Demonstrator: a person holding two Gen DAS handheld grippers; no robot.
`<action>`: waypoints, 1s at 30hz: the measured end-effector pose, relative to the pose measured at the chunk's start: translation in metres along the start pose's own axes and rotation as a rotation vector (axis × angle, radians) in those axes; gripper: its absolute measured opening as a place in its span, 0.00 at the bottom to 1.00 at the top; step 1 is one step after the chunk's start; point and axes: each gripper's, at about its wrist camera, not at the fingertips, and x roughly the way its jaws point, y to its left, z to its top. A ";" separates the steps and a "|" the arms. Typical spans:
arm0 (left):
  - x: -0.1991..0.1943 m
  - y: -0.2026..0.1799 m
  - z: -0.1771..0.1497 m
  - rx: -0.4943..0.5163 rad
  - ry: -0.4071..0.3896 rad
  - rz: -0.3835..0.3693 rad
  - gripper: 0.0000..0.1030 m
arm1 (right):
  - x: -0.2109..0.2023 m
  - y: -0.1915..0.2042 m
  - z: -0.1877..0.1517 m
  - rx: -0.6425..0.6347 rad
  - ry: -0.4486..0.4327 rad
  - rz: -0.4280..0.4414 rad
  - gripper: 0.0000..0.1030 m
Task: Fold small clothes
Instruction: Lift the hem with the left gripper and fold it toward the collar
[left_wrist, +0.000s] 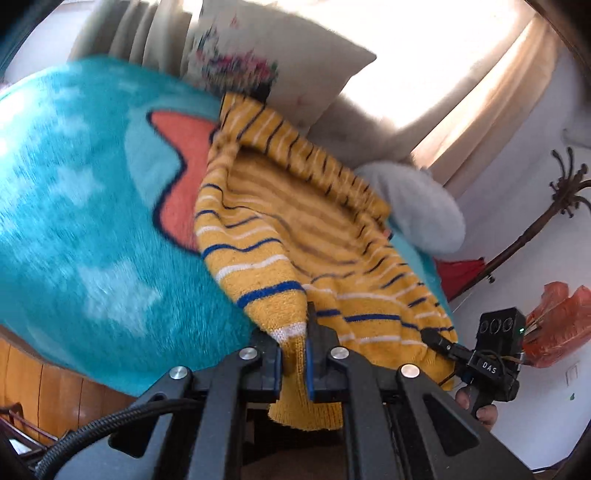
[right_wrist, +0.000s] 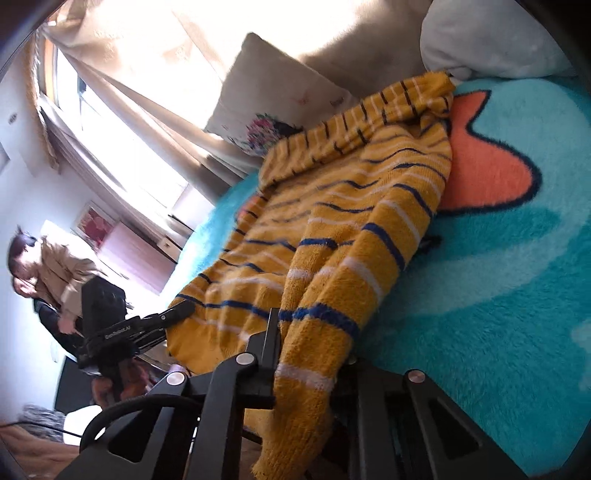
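Observation:
A small yellow knit sweater with blue and white stripes lies partly on a fluffy teal blanket with an orange shape. My left gripper is shut on a corner of the sweater near the blanket's front edge. In the left wrist view my right gripper pinches another edge of the sweater to the right. In the right wrist view the sweater drapes over my right gripper, which is shut on it; its right finger is hidden by the fabric. My left gripper shows there at the left, on the sweater's edge.
A cream pillow with a floral print and a grey pillow lie at the back of the bed. Curtains hang behind. A wooden bed frame is at lower left. A coat rack stands at right.

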 end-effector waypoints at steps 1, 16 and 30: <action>-0.006 0.000 0.000 0.000 -0.010 -0.008 0.08 | -0.007 0.001 0.000 0.005 -0.011 0.017 0.12; -0.044 -0.016 0.002 0.081 -0.092 0.033 0.08 | -0.044 0.030 -0.006 -0.064 -0.010 0.112 0.09; 0.060 -0.020 0.167 0.056 -0.094 0.099 0.09 | 0.030 0.006 0.154 0.007 -0.010 0.099 0.09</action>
